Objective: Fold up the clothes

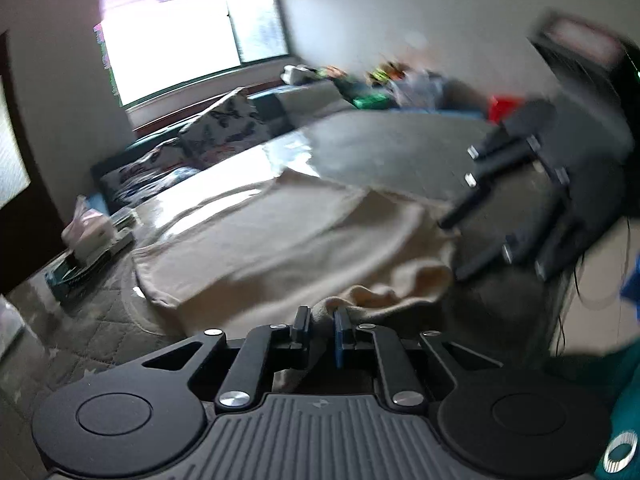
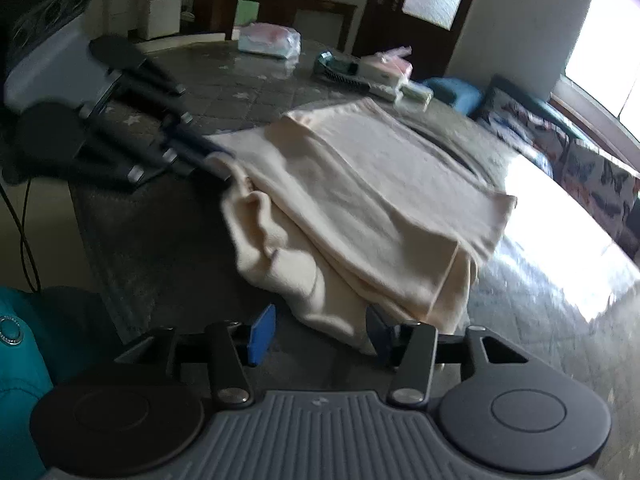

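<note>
A cream garment (image 2: 360, 200) lies partly folded on a grey quilted table cover (image 2: 248, 92); it also shows in the left wrist view (image 1: 280, 236). My left gripper (image 1: 322, 326) is shut on a bunched edge of the garment; from the right wrist view it (image 2: 218, 164) pinches the garment's left edge. My right gripper (image 2: 320, 334) is open, its jaws either side of the garment's near corner. In the left wrist view it (image 1: 456, 248) hovers at the garment's right side, blurred.
A tissue box (image 2: 386, 68), a hairbrush (image 2: 344, 74) and a plastic package (image 2: 268, 40) sit at the table's far side. A patterned sofa (image 2: 560, 152) lies to the right under a bright window (image 1: 180, 48). Teal clothing (image 2: 16, 360) is near left.
</note>
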Motion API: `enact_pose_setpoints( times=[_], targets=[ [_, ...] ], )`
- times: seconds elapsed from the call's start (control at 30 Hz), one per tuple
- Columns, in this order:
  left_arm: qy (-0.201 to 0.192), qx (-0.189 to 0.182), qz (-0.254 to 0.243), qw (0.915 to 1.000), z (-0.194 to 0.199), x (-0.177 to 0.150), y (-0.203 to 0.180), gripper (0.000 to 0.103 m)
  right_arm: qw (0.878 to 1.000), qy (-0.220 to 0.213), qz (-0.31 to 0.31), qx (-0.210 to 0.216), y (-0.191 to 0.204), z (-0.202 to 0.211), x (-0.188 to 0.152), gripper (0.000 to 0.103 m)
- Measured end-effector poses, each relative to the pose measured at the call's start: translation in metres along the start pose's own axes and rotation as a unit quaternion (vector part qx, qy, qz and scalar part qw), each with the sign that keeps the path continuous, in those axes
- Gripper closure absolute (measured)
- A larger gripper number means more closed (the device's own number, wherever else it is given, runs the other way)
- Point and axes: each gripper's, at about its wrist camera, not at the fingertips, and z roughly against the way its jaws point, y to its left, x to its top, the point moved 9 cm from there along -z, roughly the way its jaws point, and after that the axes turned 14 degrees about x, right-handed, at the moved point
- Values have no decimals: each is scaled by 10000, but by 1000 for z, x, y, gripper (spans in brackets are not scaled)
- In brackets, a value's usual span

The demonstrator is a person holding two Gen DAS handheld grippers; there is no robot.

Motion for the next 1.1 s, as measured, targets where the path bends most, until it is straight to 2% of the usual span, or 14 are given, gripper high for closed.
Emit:
enact_pose_setpoints(
  times=[0.07,0.2,0.3,0.37,0.4,0.43,0.5,0.53,0.77,0.83,0.87,0.9,0.97,1.1],
  targets=[
    [22,0,250,9997,-5,7,8,91,9999,-74,109,-60,0,-4,5,48],
    [98,6,540,9985,-19,15,18,91,9995,-227,169,-125,-8,-15,16,49],
    [172,-27,674,9976,-25,16,22,90,9996,-283,-73,36,-19,-23,22,61],
    [213,-44,709,9972,-25,14,24,87,9988,-270,-336,226,-27,-26,25,79],
    [222,-45,700,9973,-24,12,25,86,9983,-292,-424,270,-30,-26,27,82],
    [233,-50,685,9974,-22,10,26,83,9978,-321,-501,303,-33,-25,29,87],
    [179,35,535,9984,-16,5,28,71,9965,-378,-656,367,-39,-23,32,89],
    [147,84,452,9988,-12,2,28,69,9957,-407,-733,399,-42,-22,34,90],
    [102,388,-209,9990,-8,-19,22,65,9913,-583,-1071,492,-57,-18,46,91],
    [165,433,-298,9985,-12,-24,21,66,9907,-615,-1117,467,-58,-18,48,92],
    [186,459,-347,9982,-13,-26,20,73,9907,-630,-1119,445,-58,-18,48,92],
    [171,525,-403,9977,-14,-28,20,85,9908,-640,-1111,429,-57,-18,47,92],
    [127,562,-366,9977,-10,-26,23,93,9908,-687,-1091,410,-55,-15,47,93],
    [-37,539,-173,9984,6,-17,29,96,9902,-851,-1032,394,-48,-4,48,94]
  ],
)
